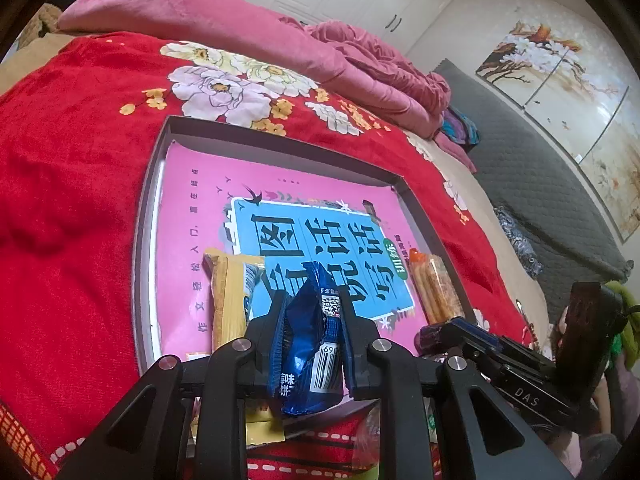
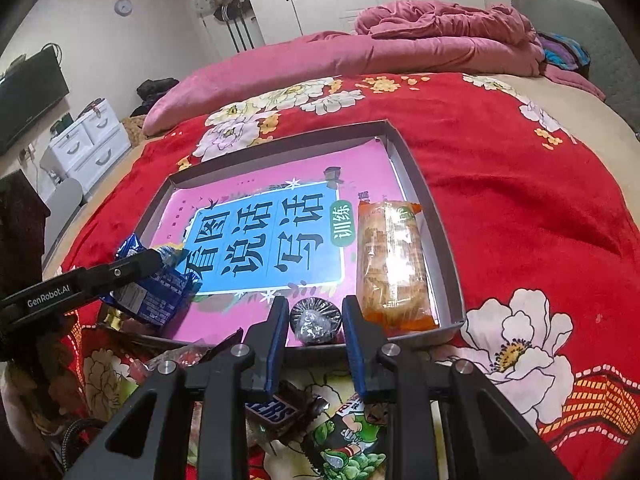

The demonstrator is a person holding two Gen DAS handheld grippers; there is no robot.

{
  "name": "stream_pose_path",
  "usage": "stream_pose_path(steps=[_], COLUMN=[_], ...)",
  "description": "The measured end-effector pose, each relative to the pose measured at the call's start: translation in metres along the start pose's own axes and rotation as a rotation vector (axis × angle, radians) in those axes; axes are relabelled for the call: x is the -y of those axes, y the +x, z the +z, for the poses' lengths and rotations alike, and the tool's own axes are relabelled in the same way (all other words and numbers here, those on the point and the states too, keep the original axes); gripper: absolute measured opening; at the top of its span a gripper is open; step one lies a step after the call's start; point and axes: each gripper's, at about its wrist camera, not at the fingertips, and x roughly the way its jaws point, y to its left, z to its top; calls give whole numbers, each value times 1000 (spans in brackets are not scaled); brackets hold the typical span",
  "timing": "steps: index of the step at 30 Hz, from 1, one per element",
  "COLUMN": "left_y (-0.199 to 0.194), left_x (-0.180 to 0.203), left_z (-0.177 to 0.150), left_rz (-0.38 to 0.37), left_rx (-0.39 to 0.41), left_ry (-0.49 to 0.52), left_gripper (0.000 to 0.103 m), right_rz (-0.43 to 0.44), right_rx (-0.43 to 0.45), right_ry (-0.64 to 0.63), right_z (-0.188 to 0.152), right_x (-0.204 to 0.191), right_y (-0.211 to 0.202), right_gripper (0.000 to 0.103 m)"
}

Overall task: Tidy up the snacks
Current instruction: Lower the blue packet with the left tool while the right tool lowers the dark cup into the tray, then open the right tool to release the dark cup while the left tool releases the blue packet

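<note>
Left wrist view. The left tongs (image 1: 310, 344) are clamped on a crumpled blue foil snack packet (image 1: 316, 344), held at 6 o'clock above the near edge of the shallow grey cardboard tray (image 1: 280, 140). The tray sits on the red flowered blanket (image 1: 68, 200) of the bed; its floor is lined with a pink and blue printed sheet (image 1: 224, 188). Inside it, a yellow wrapped snack bar (image 1: 230, 300) lies at 7 o'clock and an orange clear-wrapped biscuit pack (image 1: 438, 292) at 4 o'clock. The right tongs' body enters at 4 o'clock.

Right wrist view. The right tongs (image 2: 316, 320) stand narrow around a small round silver-foil sweet (image 2: 316, 318) at the tray's near edge; whether the pads press it cannot be told. The biscuit pack (image 2: 390, 260) lies at 2 o'clock in the tray (image 2: 424, 184); the blue packet (image 2: 156, 280) hangs at 9 o'clock in the left tongs (image 2: 160, 262). Outside the tray at 6 o'clock remain a brown chocolate bar (image 2: 272, 412) and a green cartoon-printed packet (image 2: 348, 444).

Progress, as judged: 2 snacks placed, 2 in hand, at least 2 left.
</note>
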Motion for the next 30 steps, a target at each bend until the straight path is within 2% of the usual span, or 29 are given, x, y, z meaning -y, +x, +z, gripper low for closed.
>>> stream_pose_path(steps=[16,20,26,30], left_y=[-4,-6,-8,-10], left_x=[-4,-6,-9,-9], left_z=[1,1,2,3], left_rz=[1,3,4,3], left_rx=[0,4,9,14], left_ry=[-23,-29,-44,-45], left_gripper=[31,38,43,45], right_rz=[-16,-17,-21,-20], right_rx=[20,22,34,51], right_ry=[16,17,26,30], right_z=[0,0,0,0], right_x=[1,2,4,4], right_y=[-13,-15,-20,-25], right_gripper=[29,30,33,41])
